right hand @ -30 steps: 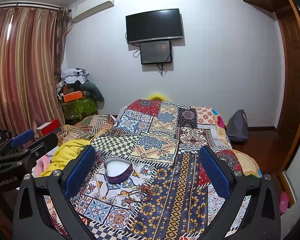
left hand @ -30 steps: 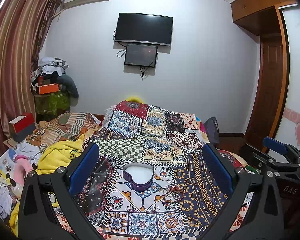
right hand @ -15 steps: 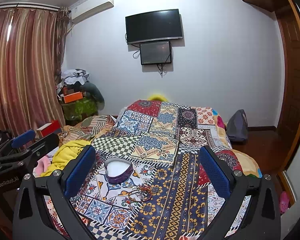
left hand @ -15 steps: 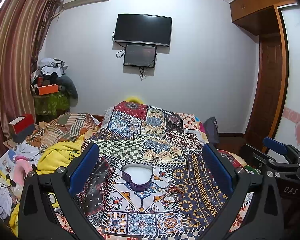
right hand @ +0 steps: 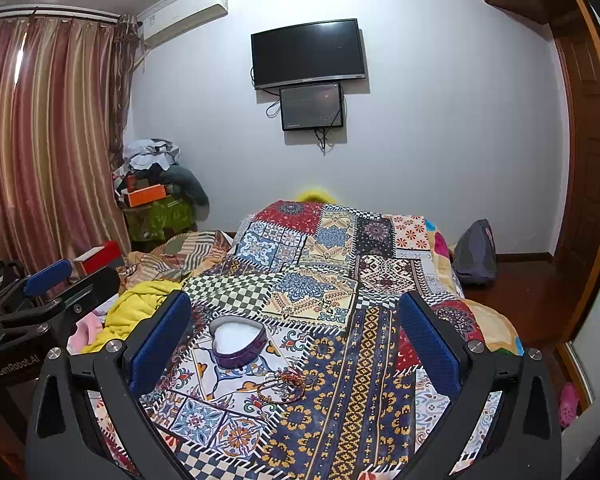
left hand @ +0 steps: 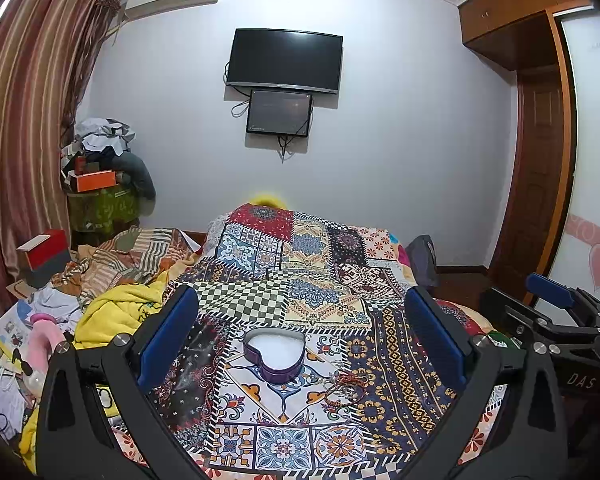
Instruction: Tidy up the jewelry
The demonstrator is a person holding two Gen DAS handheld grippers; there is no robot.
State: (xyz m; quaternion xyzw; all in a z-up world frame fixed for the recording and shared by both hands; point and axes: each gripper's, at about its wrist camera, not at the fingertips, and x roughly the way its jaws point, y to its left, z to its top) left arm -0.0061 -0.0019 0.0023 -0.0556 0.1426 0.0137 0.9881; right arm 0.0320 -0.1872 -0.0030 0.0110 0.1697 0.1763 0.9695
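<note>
A purple heart-shaped box (left hand: 275, 356) (right hand: 239, 341) with a white inside stands open on the patchwork bedspread (left hand: 320, 296) (right hand: 360, 360). Just right of it and nearer to me lies a tangle of beaded bracelets and thin chains (left hand: 346, 388) (right hand: 282, 386). My left gripper (left hand: 300, 344) is open, held above the near end of the bed with the box between its blue pads. My right gripper (right hand: 294, 344) is open too, nothing in it. Each gripper shows at the edge of the other's view: right gripper (left hand: 556, 312), left gripper (right hand: 40, 300).
A yellow cloth (left hand: 116, 312) and striped bedding (left hand: 140, 252) are heaped left of the bedspread. A red-and-white box (left hand: 44, 252) and loose clutter lie further left. A dark bag (right hand: 474, 254) rests on the wooden floor to the right. A television (left hand: 284, 60) hangs on the far wall.
Both views have shifted only slightly. The box and the jewelry lie where they were, and both grippers stay open.
</note>
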